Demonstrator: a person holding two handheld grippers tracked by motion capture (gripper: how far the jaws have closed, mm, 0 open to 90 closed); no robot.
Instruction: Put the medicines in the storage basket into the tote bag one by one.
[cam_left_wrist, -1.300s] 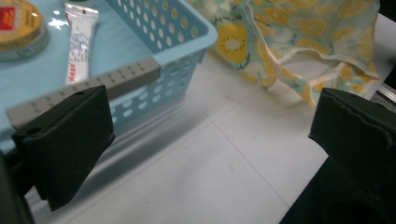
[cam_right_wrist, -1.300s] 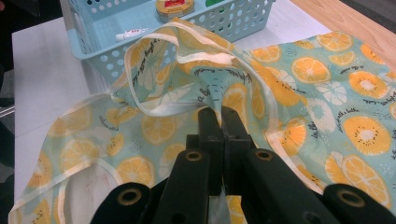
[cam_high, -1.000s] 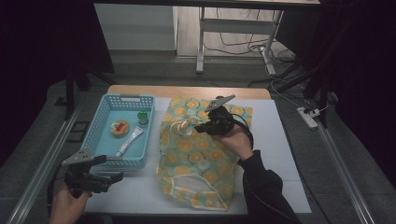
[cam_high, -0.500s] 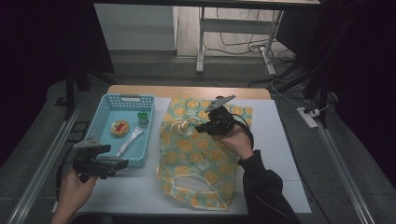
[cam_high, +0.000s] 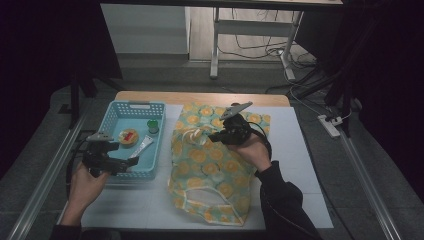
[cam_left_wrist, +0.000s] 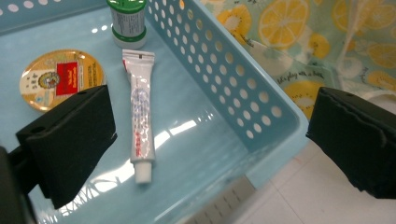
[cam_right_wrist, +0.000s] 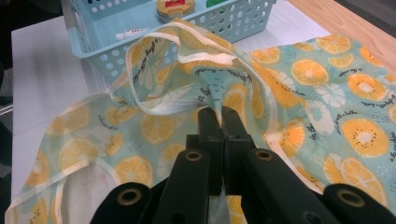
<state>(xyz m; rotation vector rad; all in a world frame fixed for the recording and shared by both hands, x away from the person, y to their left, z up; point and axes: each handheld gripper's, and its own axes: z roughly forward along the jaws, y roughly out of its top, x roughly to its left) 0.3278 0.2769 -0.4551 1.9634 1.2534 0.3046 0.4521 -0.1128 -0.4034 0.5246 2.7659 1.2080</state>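
Note:
A light blue perforated basket (cam_high: 131, 104) at the table's left holds a round yellow-and-red tin (cam_left_wrist: 56, 77), a green-capped bottle (cam_left_wrist: 127, 21) and a white tube (cam_left_wrist: 140, 126). My left gripper (cam_high: 127, 162) hovers open over the basket's near right corner (cam_left_wrist: 275, 135), its jaws wide apart and empty above the tube. A teal bag (cam_high: 210, 170) printed with orange slices lies flat in the middle. My right gripper (cam_right_wrist: 221, 116) is shut on a fold of the bag (cam_right_wrist: 303, 93) near its mouth, which it holds raised beside the basket (cam_right_wrist: 224, 21).
A white sheet (cam_high: 300, 150) covers the tabletop, with a strip of bare wood (cam_high: 200, 97) along the far edge. Metal rails (cam_high: 45, 180) run down both sides. A power strip (cam_high: 330, 125) lies on the floor at the right.
My left hand has come forward from the table's near left corner to the basket's near edge. The right gripper and the bag have stayed still.

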